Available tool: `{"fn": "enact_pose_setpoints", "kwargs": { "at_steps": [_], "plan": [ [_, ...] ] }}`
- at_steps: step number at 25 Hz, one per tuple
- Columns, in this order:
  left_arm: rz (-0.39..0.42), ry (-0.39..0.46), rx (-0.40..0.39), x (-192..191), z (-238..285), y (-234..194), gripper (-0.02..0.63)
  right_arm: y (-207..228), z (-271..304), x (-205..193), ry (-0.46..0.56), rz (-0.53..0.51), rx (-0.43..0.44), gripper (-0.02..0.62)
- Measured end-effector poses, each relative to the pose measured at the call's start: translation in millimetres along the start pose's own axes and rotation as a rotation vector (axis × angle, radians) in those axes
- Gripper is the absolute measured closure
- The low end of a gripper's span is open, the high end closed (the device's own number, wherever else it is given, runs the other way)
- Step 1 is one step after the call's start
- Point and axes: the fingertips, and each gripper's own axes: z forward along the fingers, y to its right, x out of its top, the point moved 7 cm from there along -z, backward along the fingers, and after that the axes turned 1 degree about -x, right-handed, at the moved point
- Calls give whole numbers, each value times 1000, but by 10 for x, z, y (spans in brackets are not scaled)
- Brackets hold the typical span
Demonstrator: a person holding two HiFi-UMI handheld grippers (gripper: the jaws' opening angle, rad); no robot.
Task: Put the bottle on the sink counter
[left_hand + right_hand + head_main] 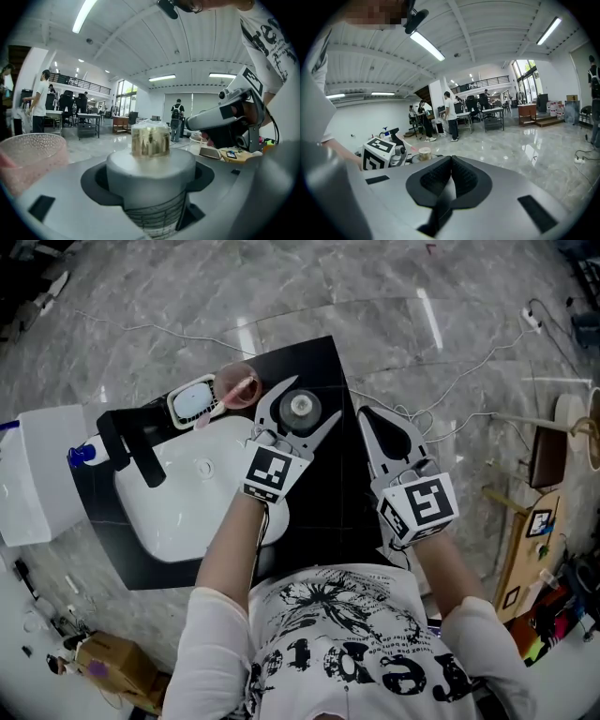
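The bottle [301, 407] has a grey shoulder and a small gold-tinted cap, and it stands upright [150, 164]. My left gripper [305, 401] reaches forward over the black sink counter [328, 502], its jaws set wide and closed against the bottle's sides [150, 197]. It hangs just right of the white sink basin [202, 498]. I cannot tell whether the bottle's base touches the counter. My right gripper [373, 420] hovers to the right over the counter edge, shut and empty, its dark pads meeting [451, 164].
A pink cup [239, 387] stands close to the left of the bottle, also in the left gripper view [28, 159]. A soap dish [194, 401] and a black faucet [131, 448] sit behind the basin. A white box [42, 474] lies far left. Cables cross the marble floor [450, 381].
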Motion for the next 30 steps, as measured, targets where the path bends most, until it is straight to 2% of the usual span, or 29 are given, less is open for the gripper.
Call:
{"fn": "enact_pose_setpoints", "kwargs": {
  "at_steps": [7, 10, 15, 20, 30],
  "plan": [
    [-1, -17, 12, -49, 189, -80, 256, 106, 65, -61, -5, 9, -1, 580],
    [-7, -73, 24, -72, 221, -91, 256, 148, 66, -38, 5, 18, -6, 580],
    [43, -176, 7, -100, 303, -28, 256, 212, 50, -41, 9, 30, -19, 580],
    [18, -187, 36, -108, 299, -38, 256, 233, 32, -81, 6, 33, -21, 580],
    [5, -216, 26, -135, 190, -3, 256, 200, -44, -50, 1, 43, -24, 580]
  ]
}}
